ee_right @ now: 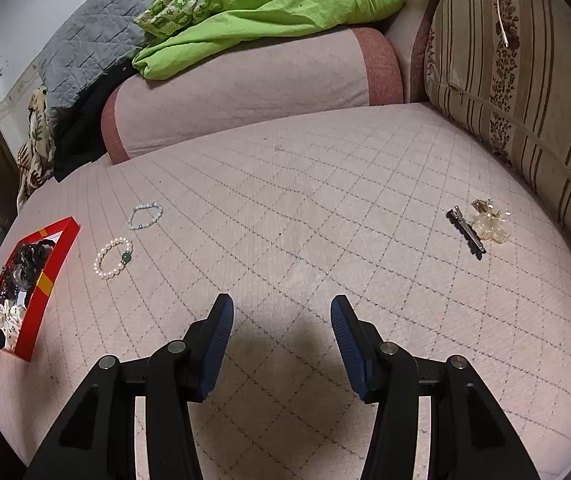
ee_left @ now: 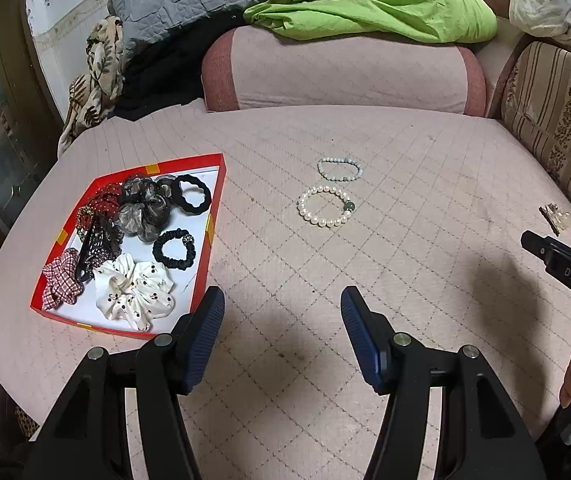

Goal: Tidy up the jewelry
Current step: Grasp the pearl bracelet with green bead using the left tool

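Both ribbed, blue-padded jaws gape wide and empty: the left hand-held gripper [ee_left: 282, 300] and right hand-held gripper [ee_right: 282, 308] hover over a quilted pink cushion [ee_left: 405, 200]. Mid-frame lie a round pearl bracelet [ee_left: 325, 205] and pale beaded bracelet [ee_left: 340, 169]; left, a red box [ee_left: 210, 232] holds fabric scrunchies [ee_left: 135, 294]. A metal hair clip [ee_right: 466, 233] lies at right.
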`<state>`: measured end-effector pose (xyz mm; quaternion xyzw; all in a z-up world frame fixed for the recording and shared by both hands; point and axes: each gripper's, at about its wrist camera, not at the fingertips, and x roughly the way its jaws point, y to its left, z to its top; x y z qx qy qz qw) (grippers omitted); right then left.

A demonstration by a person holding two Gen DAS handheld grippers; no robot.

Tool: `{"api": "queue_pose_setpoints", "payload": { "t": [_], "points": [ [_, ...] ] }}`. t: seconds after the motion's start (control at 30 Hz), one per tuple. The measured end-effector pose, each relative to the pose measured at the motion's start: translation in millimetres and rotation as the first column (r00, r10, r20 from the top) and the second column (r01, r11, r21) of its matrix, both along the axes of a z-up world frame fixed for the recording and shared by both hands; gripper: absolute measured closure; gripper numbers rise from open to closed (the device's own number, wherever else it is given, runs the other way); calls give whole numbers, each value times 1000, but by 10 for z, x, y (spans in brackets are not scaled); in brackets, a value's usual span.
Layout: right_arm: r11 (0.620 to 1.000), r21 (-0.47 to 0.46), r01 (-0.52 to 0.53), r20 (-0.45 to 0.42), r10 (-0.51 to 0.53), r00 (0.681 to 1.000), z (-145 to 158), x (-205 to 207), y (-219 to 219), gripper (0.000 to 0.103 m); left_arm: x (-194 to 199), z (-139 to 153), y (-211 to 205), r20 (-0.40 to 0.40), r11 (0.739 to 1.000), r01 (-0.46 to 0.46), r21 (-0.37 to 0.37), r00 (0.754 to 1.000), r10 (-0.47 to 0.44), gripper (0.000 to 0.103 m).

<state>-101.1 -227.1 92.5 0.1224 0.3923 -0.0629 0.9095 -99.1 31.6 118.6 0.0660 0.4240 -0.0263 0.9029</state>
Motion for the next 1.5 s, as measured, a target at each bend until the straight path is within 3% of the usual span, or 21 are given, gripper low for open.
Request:
{"api": "queue_pose_setpoints", "payload": {
  "t": [0.9, 1.17, 1.33, 1.5],
  "points": [
    [999, 10, -50, -60, 50, 997, -183, 99, 146, 47, 302, -271, 188, -84, 999, -26, -39, 996, 22, 43],
    [996, 6, -89, -79, 89, 993, -250, 149, 233, 47, 721, -228, 55, -96, 995, 37, -90, 994, -46, 43],
    [993, 3, -115, -80, 115, 990, -258, 182, 283, 47, 1119, -369, -109, -110, 991, 77, -113, 990, -90, 44],
    [989, -8, -145, -88, 143, 986, -289, 233, 346, 47, 1513, -588, -171, -157, 988, 44, -150, 985, -68, 47]
  ]
}}
